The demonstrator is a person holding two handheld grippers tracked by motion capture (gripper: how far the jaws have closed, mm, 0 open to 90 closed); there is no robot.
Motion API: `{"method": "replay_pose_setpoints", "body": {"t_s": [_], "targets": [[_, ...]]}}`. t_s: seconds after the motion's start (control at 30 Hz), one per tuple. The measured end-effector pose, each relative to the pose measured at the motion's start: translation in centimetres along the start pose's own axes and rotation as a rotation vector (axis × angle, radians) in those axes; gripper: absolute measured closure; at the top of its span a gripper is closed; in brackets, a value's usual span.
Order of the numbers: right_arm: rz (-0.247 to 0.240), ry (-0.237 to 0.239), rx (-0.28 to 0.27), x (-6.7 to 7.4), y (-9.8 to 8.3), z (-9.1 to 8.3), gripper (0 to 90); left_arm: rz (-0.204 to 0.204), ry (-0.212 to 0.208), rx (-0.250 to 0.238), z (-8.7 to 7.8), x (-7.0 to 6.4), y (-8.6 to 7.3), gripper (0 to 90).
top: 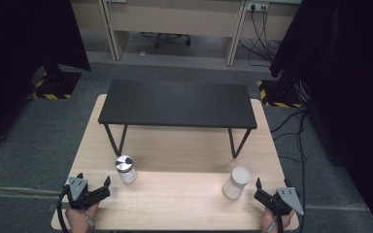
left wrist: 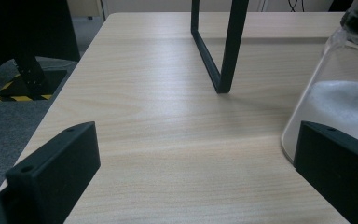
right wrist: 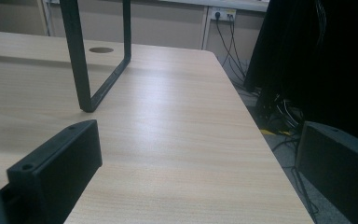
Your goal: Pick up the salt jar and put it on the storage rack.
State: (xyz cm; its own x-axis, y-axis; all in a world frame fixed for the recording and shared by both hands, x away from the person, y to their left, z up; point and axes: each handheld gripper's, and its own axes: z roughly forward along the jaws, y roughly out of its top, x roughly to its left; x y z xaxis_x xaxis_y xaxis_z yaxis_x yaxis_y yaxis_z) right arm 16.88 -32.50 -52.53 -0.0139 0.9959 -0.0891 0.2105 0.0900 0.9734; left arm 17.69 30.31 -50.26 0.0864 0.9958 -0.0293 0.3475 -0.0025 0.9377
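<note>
Two containers stand upright near the front edge of the table [top: 175,204], well apart: a clear jar [top: 126,169] with a metal lid toward the front-left corner, a white canister [top: 236,182] toward the front-right. We hold the left gripper [top: 93,185] just left of the jar and the right gripper [top: 267,191] just right of the canister. Both sets of jaws stand wide and empty, so each container lies inboard of its nearer gripper.

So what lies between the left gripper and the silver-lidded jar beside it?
Nothing: in the high view a short stretch of bare wooden table separates the open left gripper from the jar. In the left gripper view the jar sits just beyond one jaw.
</note>
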Motion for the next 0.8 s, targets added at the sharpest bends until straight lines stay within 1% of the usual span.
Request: {"method": "replay_pose_setpoints", "body": {"t_s": [0.17, 0.37, 0.57, 0.6, 0.63, 0.7, 0.8], "targets": [[-0.003, 0.001, 0.003, 0.0, 0.0, 0.0, 0.2, 0.005, -0.007, -0.004, -0.1, 0.0, -0.1, 0.0], [-0.009, 0.0, 0.005, 0.1, 0.1, 0.1, 0.2, 0.019, -0.03, -0.02, -0.4, 0.2, -0.4, 0.0], [-0.014, -0.001, 0.011, 0.1, 0.2, 0.1, 0.2, 0.001, -0.051, -0.049, -0.6, 0.7, -0.8, 0.0], [-0.016, -0.001, 0.013, 0.1, 0.2, 0.1, 0.2, -0.003, -0.068, -0.057, -0.7, 1.0, -0.9, 0.0], [-0.016, -0.001, 0.013, 0.1, 0.2, 0.1, 0.2, -0.003, -0.068, -0.057, -0.7, 1.0, -0.9, 0.0], [-0.02, -0.002, 0.016, 0.2, 0.3, 0.1, 0.2, -0.004, -0.088, -0.064, -0.8, 1.2, -1.0, 0.0], [-0.02, -0.002, 0.019, 0.2, 0.3, 0.2, 0.2, 0.009, -0.109, -0.068, -0.8, 1.4, -1.1, 0.0]]}}
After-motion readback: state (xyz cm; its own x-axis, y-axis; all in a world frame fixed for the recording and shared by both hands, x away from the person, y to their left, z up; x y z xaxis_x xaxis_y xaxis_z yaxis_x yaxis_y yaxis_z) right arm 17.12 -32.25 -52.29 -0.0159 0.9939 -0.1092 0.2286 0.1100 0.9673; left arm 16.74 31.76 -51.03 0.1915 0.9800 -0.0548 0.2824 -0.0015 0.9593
